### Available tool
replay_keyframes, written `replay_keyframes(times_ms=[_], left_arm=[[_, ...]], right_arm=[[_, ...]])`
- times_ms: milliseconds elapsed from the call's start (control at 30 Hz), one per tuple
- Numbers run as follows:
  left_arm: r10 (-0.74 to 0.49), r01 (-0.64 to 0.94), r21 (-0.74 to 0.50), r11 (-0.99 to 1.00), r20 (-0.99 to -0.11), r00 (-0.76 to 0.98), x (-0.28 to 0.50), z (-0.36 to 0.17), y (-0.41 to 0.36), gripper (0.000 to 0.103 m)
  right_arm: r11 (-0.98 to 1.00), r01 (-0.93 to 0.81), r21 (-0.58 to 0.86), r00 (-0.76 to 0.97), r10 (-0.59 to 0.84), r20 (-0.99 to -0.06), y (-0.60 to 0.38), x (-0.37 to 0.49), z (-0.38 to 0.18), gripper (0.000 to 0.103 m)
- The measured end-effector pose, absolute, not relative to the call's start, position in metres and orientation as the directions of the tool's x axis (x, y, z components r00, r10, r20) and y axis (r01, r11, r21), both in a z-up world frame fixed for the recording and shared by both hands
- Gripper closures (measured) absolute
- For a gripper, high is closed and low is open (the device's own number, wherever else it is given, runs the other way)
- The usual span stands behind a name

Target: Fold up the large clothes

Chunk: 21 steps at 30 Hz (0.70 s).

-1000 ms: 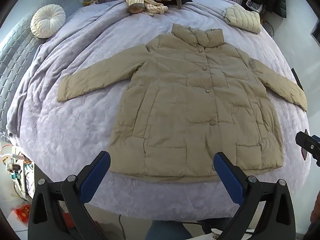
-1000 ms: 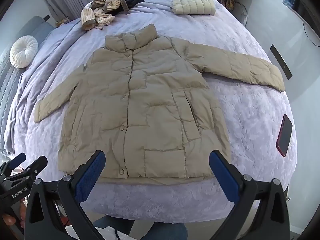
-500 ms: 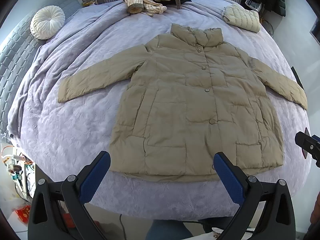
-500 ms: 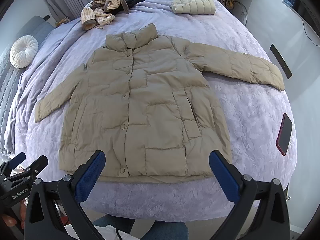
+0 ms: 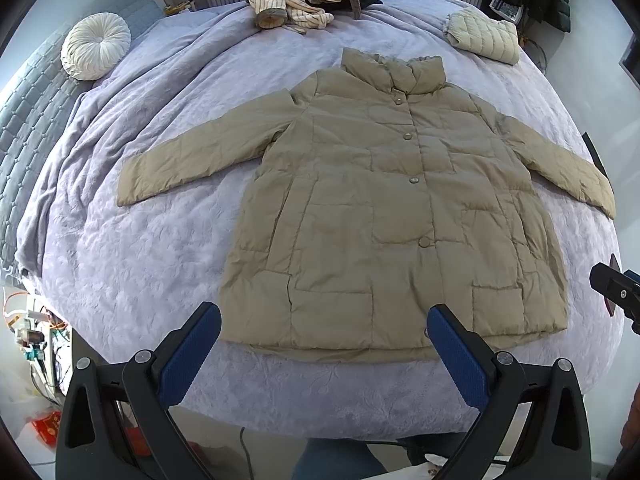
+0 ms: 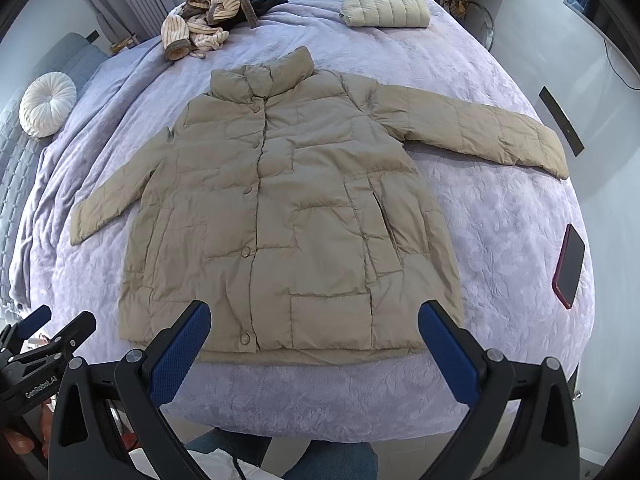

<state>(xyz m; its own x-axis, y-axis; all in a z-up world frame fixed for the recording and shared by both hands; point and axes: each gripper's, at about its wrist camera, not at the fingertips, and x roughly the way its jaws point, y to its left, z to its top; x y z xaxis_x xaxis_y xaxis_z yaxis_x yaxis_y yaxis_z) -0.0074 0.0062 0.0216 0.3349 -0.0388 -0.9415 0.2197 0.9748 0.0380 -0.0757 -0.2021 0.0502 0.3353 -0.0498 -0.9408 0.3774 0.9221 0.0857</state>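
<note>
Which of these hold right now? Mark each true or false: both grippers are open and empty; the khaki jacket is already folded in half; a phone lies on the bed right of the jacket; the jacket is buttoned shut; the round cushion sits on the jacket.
1. Left gripper and right gripper are open and empty: true.
2. The khaki jacket is folded in half: false, it lies flat with both sleeves spread.
3. A phone lies on the bed right of the jacket: true.
4. The jacket is buttoned shut: true.
5. The round cushion sits on the jacket: false, it lies apart, far left.
</note>
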Motion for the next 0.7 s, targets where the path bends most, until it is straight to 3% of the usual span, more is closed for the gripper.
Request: replay_keyframes(times_ms=[700], left_arm=[[-0.035, 0.218, 0.042, 0.975, -0.941, 0.337, -0.0089, 0.0225, 0.0055, 0.000]], right_arm=[[0.922, 0.377, 0.086, 0.336, -0.049, -0.941, -0.2017, -0.0771, 0.0510, 0.000]])
